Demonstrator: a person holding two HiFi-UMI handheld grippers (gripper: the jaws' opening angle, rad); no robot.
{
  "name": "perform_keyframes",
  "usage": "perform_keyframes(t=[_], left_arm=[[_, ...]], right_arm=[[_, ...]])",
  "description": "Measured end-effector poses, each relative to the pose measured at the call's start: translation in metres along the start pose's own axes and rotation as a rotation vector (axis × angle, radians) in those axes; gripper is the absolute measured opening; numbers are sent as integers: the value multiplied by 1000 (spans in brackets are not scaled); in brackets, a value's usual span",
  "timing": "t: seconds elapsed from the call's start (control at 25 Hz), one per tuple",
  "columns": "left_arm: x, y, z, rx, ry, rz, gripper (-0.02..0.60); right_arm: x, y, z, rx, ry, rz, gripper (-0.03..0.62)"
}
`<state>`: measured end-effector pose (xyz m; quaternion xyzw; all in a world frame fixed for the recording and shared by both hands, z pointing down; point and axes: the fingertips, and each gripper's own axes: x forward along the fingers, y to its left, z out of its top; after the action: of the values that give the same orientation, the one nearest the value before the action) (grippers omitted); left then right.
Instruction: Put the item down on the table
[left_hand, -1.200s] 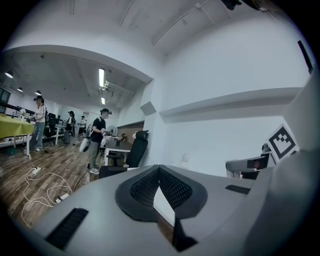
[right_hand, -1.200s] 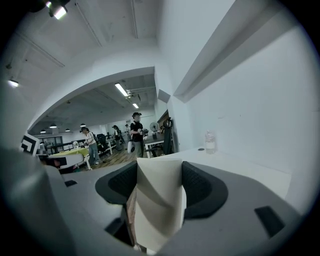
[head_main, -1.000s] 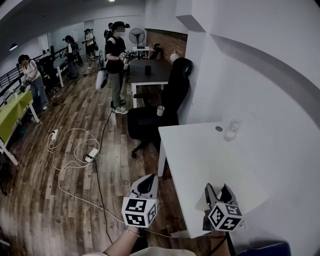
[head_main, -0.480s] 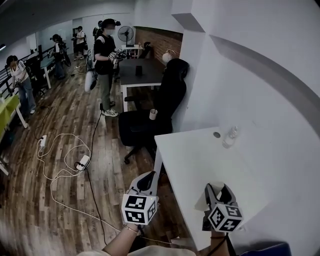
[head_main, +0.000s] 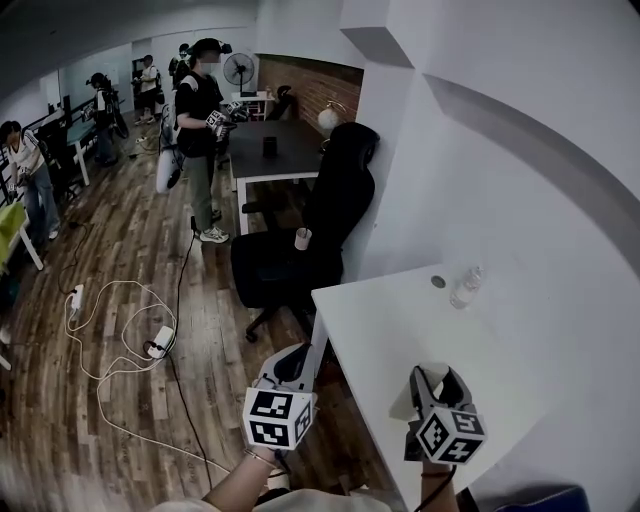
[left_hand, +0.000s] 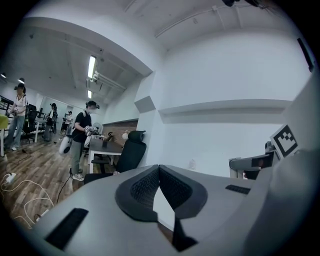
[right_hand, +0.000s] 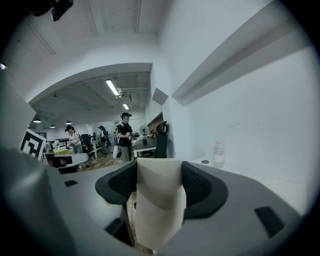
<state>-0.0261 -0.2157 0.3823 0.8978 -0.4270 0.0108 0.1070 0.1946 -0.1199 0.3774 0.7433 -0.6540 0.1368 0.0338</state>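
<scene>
Smooth, pale beige folded paper piece (right_hand: 157, 197) clamped in right gripper (head_main: 437, 378), over near end of white rectangular table (head_main: 390, 320). Left gripper (left_hand: 159, 168) closed on nothing, left of table. At table's far edge: clear plastic bottle (head_main: 465, 287), small dark disc (head_main: 437, 282). Beyond: black office chair (head_main: 300, 250).

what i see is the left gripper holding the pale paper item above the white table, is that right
No, the right gripper holds the pale paper item above the white table; the right gripper view shows it between those jaws.
</scene>
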Motion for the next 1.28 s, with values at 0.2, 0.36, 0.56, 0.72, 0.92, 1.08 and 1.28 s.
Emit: perform_keyframes(t=[0.2, 0.36, 0.56, 0.72, 0.92, 1.08, 1.28], left_arm=[[20, 25, 8, 9, -3, -20, 17], [35, 36, 14, 22, -4, -53, 17], [47, 46, 12, 6, -9, -77, 17], [52, 45, 2, -16, 10, -102, 17], [54, 42, -10, -39, 43, -117, 17], [62, 40, -10, -39, 55, -114, 17], [72, 45, -8, -18, 56, -102, 17]], right_arm=[[23, 10, 7, 8, -24, -31, 295], [35, 13, 11, 24, -45, -66, 295], [39, 14, 10, 10, -49, -103, 295], [36, 10, 10, -2, -39, -137, 295], [32, 6, 10, -7, -23, -161, 295], [41, 2, 9, 6, -16, -155, 295], [50, -2, 7, 11, -13, -147, 295]])
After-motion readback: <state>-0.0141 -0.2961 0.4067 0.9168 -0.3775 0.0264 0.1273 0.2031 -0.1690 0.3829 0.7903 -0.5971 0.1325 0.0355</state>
